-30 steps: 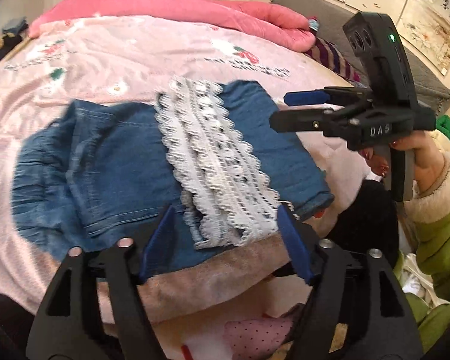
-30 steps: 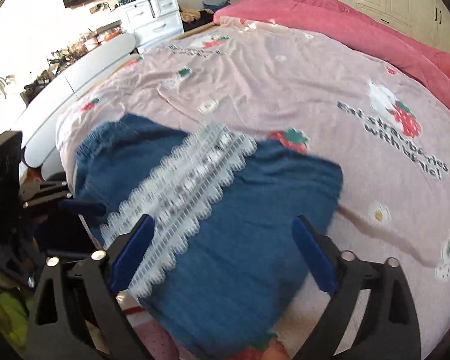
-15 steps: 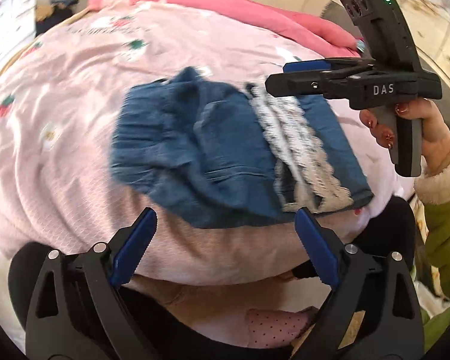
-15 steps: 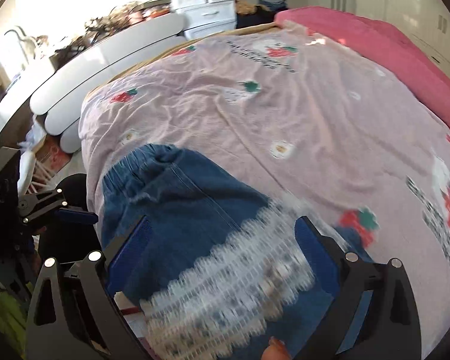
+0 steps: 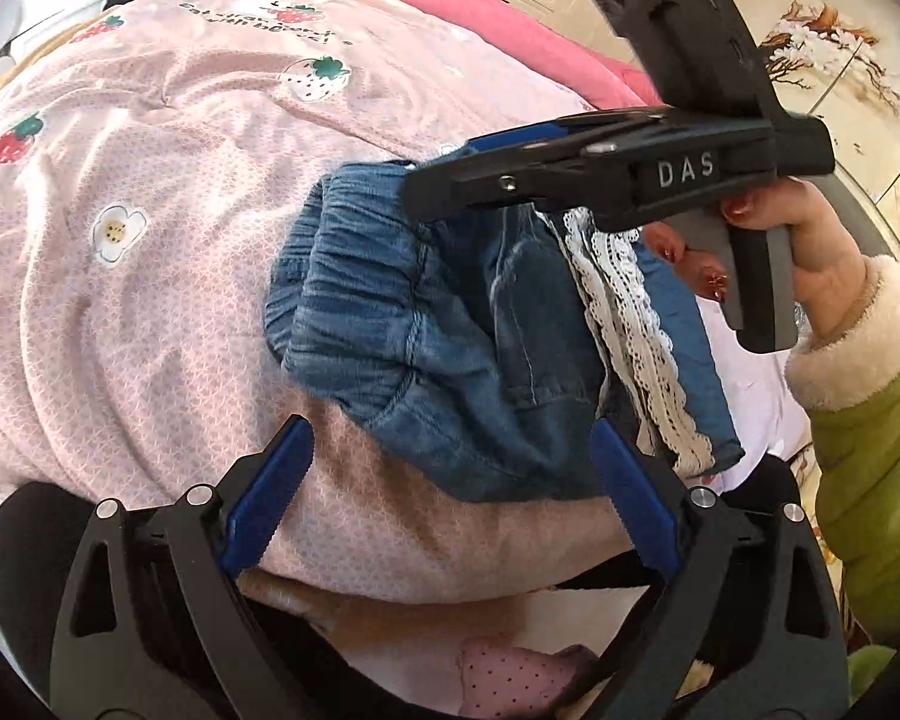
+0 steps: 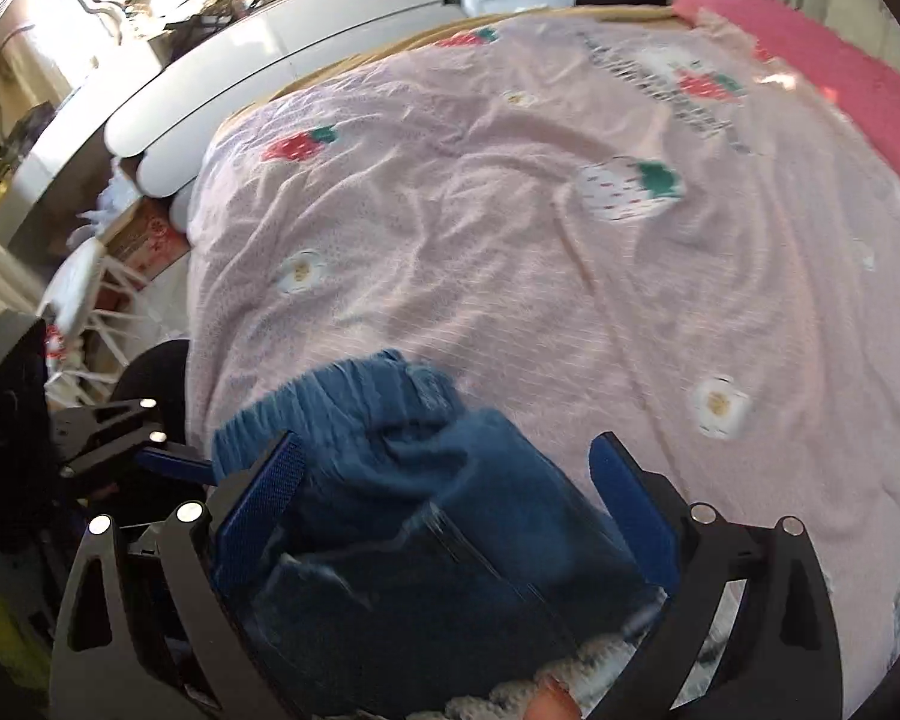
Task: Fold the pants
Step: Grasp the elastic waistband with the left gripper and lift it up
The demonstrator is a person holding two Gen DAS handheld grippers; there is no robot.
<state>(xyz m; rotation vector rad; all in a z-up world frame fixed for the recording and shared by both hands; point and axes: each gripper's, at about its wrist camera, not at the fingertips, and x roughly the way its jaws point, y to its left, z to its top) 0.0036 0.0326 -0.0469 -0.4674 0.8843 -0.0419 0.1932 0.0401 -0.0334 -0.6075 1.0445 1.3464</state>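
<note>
Moved: both views have swung along the pants (image 5: 450,360) toward the gathered waistband, which now sits mid-frame; a second ago the lace filled the centre.
Left tool (image 5: 450,492): jaws have just been opening and now stand wide and released in the lower part of the left view, above the bed edge; the pants' near hem shows between the pads, untouched.
Pants: blue denim, already doubled, lying near the bed's (image 5: 150,240) near edge; waistband toward centre-left of the left view, lace trim (image 5: 630,324) running down the right side.
Right tool (image 5: 486,162): reaches in from the upper right of the left view, over the waistband's far corner; in its own view (image 6: 450,516) the jaws are spread, denim blurred between them, no pinch seen.
Step, as I judge: taking the waistband end for the next fold.
Doing it well: catch both layers at each corner, lift evenly, lay the waistband square over the lace end.
</note>
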